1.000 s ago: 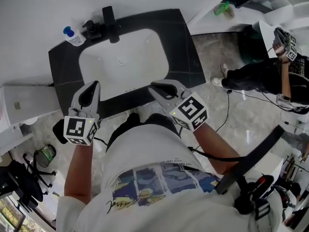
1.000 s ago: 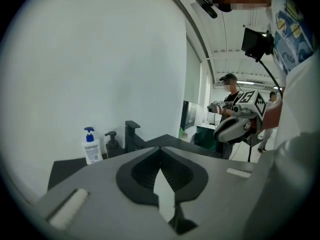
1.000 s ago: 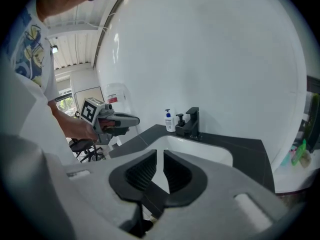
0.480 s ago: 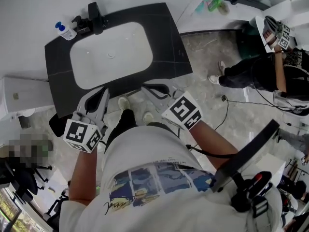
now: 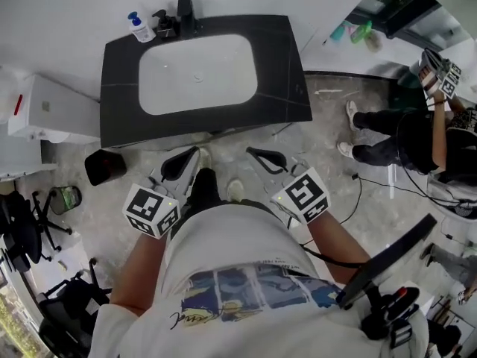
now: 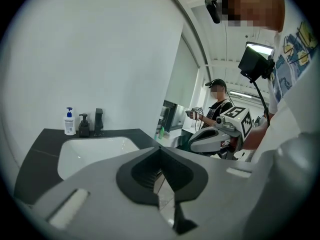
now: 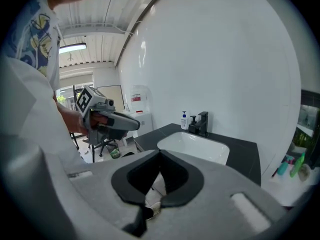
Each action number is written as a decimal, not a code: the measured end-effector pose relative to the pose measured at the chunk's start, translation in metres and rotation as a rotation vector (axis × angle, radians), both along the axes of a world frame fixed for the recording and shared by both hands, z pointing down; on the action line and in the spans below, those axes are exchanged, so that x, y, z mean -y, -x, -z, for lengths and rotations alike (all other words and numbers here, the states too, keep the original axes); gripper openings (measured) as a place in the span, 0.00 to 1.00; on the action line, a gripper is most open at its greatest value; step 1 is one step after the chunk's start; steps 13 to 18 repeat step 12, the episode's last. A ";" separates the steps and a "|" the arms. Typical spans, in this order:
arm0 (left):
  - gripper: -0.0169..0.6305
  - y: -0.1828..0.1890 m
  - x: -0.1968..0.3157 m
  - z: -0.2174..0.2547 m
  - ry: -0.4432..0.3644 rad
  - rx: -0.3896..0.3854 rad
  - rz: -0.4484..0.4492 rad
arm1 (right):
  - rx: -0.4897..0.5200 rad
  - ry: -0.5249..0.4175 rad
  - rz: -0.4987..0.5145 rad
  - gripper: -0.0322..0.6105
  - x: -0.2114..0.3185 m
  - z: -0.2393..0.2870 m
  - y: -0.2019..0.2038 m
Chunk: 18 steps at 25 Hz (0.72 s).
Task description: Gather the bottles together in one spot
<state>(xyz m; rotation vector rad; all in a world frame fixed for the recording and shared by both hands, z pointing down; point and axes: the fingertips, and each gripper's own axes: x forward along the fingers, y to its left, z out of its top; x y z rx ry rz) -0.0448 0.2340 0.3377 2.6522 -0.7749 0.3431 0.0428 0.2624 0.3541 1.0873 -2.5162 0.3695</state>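
One white bottle [image 5: 138,28], dark bottle [image 5: 162,25] beside faucet [image 5: 185,10], floor bin [image 5: 104,166]

The person stands back from the counter [image 5: 119,118] with both bare forearms bent forward from the torso. The left gripper [image 5: 184,160] points toward the counter's front edge and is near it. Its fingers [image 6: 100,199] are pressed together with nothing between them. The right gripper [image 5: 262,155] is held level with the left, near the same edge and angled slightly inward. Its fingers [image 7: 225,194] also meet at the tips, empty. The grippers are apart, one on each side of the person's legs.
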 end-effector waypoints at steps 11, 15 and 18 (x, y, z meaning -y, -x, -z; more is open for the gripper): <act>0.03 -0.012 -0.021 -0.006 0.020 0.012 -0.019 | 0.006 -0.001 -0.037 0.05 -0.026 -0.001 -0.019; 0.03 -0.014 -0.021 -0.005 0.018 0.013 -0.025 | 0.006 0.000 -0.041 0.05 -0.028 -0.001 -0.021; 0.03 -0.014 -0.021 -0.005 0.018 0.013 -0.025 | 0.006 0.000 -0.041 0.05 -0.028 -0.001 -0.021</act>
